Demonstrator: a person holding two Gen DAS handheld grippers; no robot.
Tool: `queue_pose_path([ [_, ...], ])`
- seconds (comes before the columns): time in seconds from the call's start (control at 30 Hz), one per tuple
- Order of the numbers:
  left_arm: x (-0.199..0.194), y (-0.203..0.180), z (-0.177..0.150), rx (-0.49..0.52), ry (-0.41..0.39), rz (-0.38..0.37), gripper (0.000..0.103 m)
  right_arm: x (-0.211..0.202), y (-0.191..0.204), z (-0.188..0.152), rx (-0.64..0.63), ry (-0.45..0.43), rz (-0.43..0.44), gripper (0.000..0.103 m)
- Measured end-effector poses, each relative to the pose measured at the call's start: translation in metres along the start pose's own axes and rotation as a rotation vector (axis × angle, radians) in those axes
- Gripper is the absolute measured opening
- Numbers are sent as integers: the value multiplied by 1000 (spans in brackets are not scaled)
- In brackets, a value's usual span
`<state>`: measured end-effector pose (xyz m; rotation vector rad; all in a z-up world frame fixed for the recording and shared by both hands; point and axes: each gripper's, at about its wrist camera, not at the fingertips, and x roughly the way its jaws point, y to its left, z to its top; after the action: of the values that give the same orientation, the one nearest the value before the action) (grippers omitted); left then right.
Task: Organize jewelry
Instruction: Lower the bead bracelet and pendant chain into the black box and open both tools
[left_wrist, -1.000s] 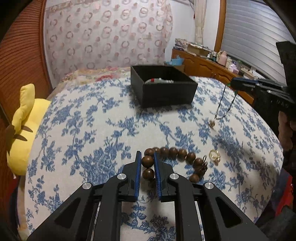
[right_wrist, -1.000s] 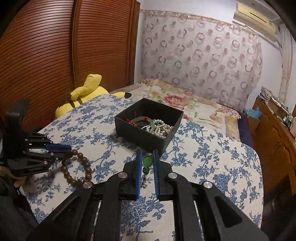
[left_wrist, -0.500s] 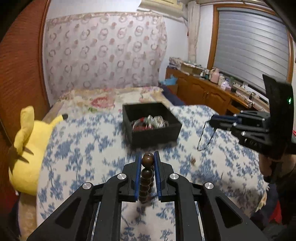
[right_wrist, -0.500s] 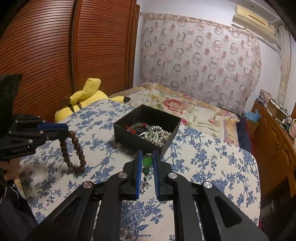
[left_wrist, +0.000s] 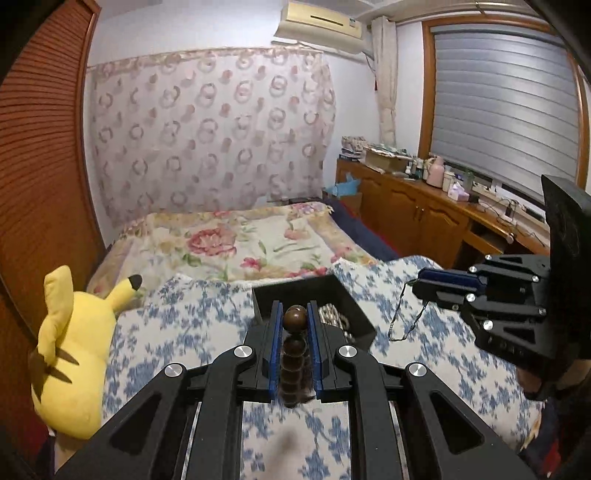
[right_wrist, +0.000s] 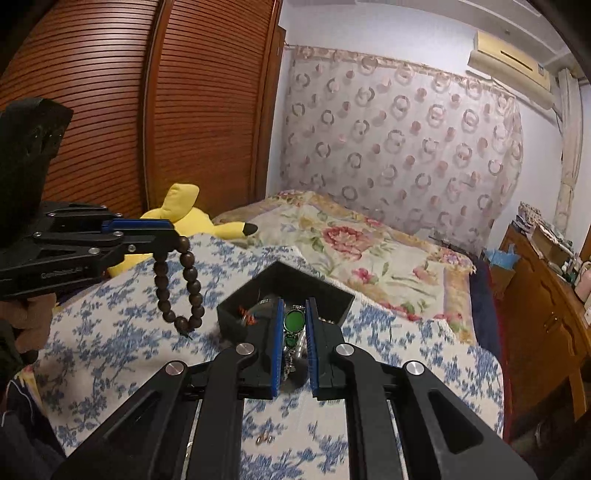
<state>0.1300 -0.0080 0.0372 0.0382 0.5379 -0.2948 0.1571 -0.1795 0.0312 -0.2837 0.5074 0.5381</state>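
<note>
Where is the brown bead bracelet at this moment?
The bead bracelet hangs from the shut left gripper at the left of the right wrist view, above the blue flowered cloth and left of the black box.

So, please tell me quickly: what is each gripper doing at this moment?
Left gripper: closed on the brown bead bracelet, which hangs off the bedspread.
Right gripper: closed on the green-stone necklace.

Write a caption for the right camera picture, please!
Left gripper dangles a brown bead bracelet near the black box.
</note>
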Motion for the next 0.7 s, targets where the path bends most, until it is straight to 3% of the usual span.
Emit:
queue_pose_path([
  [0.37,27,-4,40,9,-17,-1,12,46,-21,14,39,21,27,13],
  [0.7,76,6,26,-39,74,-29,12,85,-31,0,107,91,81,13],
])
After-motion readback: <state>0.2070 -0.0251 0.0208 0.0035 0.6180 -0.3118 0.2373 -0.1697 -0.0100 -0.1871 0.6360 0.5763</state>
